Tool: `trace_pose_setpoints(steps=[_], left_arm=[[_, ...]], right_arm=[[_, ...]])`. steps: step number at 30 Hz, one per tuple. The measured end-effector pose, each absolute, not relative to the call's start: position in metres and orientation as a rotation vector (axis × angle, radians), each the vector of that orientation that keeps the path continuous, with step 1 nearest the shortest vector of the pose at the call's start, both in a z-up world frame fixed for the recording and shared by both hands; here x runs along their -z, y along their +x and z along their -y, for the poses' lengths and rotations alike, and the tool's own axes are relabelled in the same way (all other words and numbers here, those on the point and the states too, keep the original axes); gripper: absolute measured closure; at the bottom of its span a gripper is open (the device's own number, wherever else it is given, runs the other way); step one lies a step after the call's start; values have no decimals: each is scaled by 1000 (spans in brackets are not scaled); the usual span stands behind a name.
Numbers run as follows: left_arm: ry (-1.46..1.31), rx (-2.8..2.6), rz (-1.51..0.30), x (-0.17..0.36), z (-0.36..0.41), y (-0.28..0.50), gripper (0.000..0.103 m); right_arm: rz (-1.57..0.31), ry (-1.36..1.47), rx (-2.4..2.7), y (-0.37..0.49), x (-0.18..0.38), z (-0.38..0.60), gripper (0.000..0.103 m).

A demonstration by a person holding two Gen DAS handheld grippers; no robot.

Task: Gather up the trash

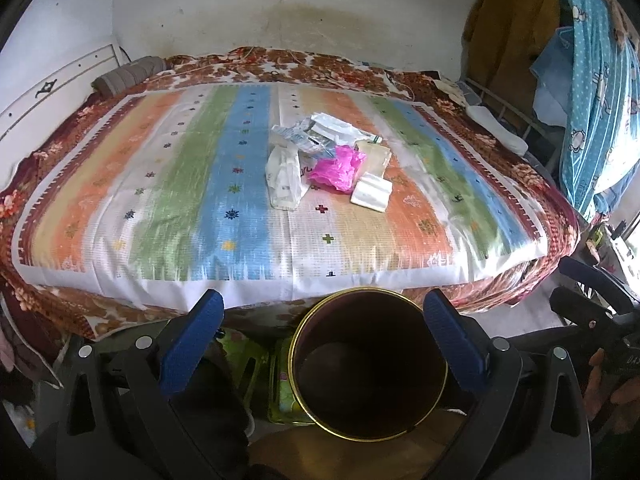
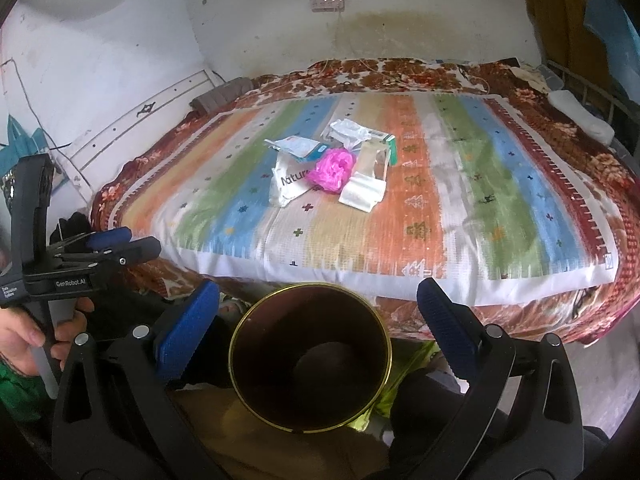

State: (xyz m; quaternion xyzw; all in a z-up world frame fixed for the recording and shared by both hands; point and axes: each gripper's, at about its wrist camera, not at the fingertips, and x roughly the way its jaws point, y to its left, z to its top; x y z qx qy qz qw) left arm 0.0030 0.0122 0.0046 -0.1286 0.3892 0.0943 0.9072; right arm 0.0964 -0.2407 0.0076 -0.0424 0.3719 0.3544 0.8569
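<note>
A pile of trash lies in the middle of the bed: a pink crumpled bag, a white plastic bag, a white folded packet and clear wrappers. A dark round bin with a gold rim stands on the floor before the bed. My left gripper is open and empty above the bin. My right gripper is open and empty above the bin too. The left gripper also shows in the right wrist view.
The bed has a striped cover over a floral blanket. A white headboard is at the left. Clothes hang at the right. A power strip is on the far wall.
</note>
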Motion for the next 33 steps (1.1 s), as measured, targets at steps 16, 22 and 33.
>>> trace_pose_setpoints(steps=[16, 22, 33], left_arm=[[-259, -198, -802, -3, -11, 3, 6], [-239, -186, -784, -5, -6, 1, 6], [-293, -187, -791, -4, -16, 3, 6]], right_arm=[[-792, -121, -745, 96, -5, 236, 9], [-797, -148, -751, 95, -3, 232, 9], [-798, -152, -754, 95, -2, 230, 9]])
